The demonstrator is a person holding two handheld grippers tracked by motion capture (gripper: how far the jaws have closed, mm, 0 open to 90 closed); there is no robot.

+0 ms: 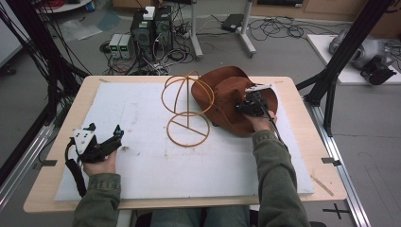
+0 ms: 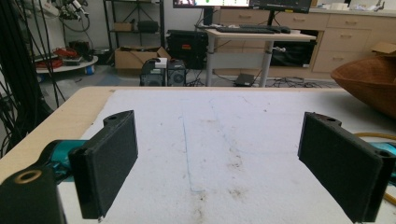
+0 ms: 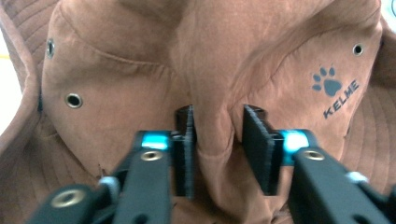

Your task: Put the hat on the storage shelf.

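Two grippers at a bench: right gripper (image 3: 217, 149) pinches a fold of the brown bucket hat (image 1: 227, 94) at two o'clock; left gripper (image 2: 219, 163), fingers wide, hovers at eight o'clock.

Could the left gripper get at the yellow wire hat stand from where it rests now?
Probably yes. The left gripper sits open on the white foam mat, with bare mat between it and the yellow wire hat stand. The brown fabric hat, pinched by the right gripper, lies beyond the stand.
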